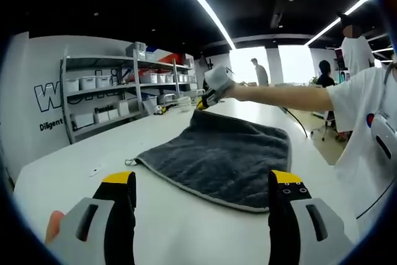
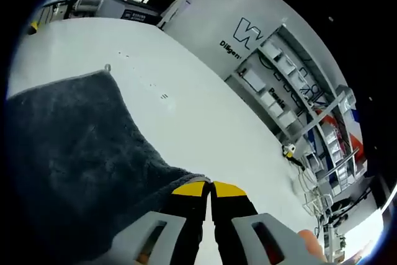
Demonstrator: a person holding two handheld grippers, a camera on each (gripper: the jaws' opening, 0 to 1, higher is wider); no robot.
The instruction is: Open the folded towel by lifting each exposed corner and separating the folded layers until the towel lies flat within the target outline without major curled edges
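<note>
A dark grey towel (image 1: pixel 223 156) with a pale hem lies on the white table (image 1: pixel 80 153), and its far corner is raised off the surface. My right gripper (image 1: pixel 208 97), held in a person's hand, pinches that far corner. In the right gripper view the yellow-tipped jaws of the right gripper (image 2: pixel 211 188) are shut on the towel's corner, and the rest of the towel (image 2: pixel 74 147) spreads away to the left with a small loop tag (image 2: pixel 107 67) at its far corner. My left gripper (image 1: pixel 203 179) hovers open at the towel's near edge, holding nothing.
Metal shelves (image 1: pixel 105 97) with white bins stand along the wall beyond the table, also seen as shelves (image 2: pixel 291 85) in the right gripper view. People (image 1: pixel 260 71) stand at the back. The person's arm (image 1: pixel 291 96) spans over the towel's right side. Small marks (image 2: pixel 164 96) dot the table (image 2: pixel 205 116).
</note>
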